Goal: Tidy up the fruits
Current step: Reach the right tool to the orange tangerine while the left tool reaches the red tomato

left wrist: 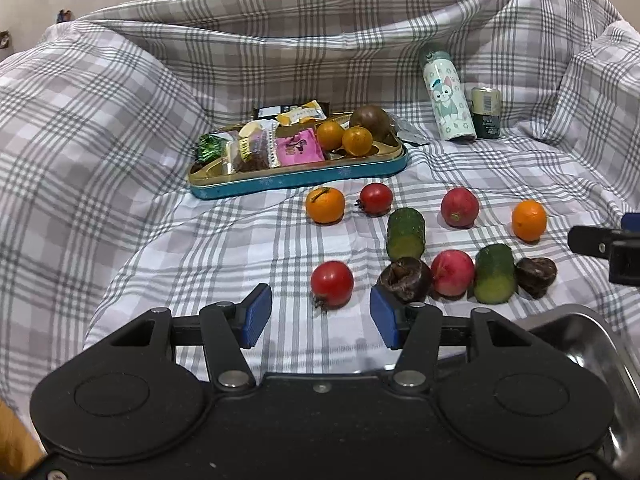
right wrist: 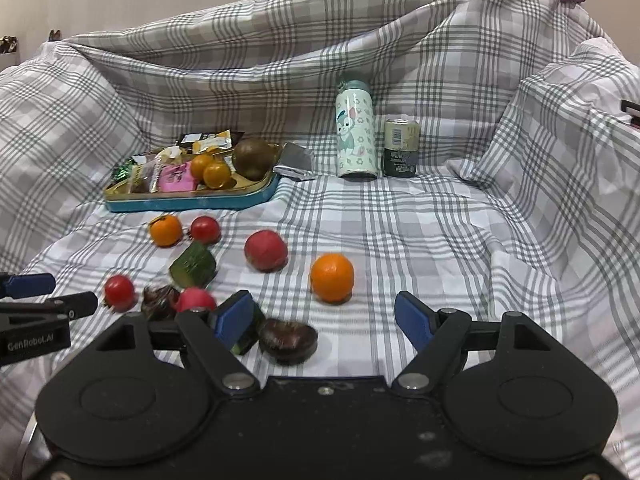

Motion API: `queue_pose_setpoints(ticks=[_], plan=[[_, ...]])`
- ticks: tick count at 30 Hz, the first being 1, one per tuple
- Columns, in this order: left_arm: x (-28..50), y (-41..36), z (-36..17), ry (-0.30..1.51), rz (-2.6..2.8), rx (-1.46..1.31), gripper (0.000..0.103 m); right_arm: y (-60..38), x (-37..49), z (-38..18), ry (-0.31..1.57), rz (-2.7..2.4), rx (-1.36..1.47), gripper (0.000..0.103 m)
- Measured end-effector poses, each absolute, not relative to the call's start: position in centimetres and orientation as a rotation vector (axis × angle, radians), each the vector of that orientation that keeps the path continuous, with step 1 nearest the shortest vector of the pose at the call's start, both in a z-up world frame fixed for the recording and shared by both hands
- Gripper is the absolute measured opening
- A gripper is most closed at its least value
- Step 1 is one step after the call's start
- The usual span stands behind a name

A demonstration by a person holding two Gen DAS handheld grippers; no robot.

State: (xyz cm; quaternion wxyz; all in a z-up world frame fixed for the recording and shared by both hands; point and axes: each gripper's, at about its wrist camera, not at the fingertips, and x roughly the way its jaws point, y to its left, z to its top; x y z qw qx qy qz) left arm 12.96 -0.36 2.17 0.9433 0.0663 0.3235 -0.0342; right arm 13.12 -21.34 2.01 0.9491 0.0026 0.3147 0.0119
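Hovering over loose fruit | left gripper (left wrist: pixel 320 316) fingers spread, empty | right gripper (right wrist: pixel 324 318) fingers spread, empty

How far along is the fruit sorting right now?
Barely started. Two oranges already sit in the blue tin, but the steel tray looks empty. Both tools, left and right, are open, holding nothing. Tomatoes, oranges and cucumber pieces remain on the cloth.
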Motion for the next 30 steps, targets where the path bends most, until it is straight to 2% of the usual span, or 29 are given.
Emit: queue_pose_setpoints(ticks=[19,22,25,30], plan=[[17.1,0.4,-0.7,0.689,-0.081,0.122,0.06,-20.8,18.8,-0.6,0.58,0.023,-0.057,0.076],[17.6,0.4,-0.9,0.698,-0.081,0.102,0.06,-20.6,19.4,-1.2,0.612,0.024,-0.067,0.07],[18.1,0.5,-1.1,0.716,-0.089,0.073,0.06,-20.7,20.0,-1.6,0.645,0.017,-0.065,0.059],[18.1,-0.1,-1.5,0.719,-0.111,0.1,0.06,-21.6,21.1,-2.3,0.696,-0.037,-0.026,0.057]])
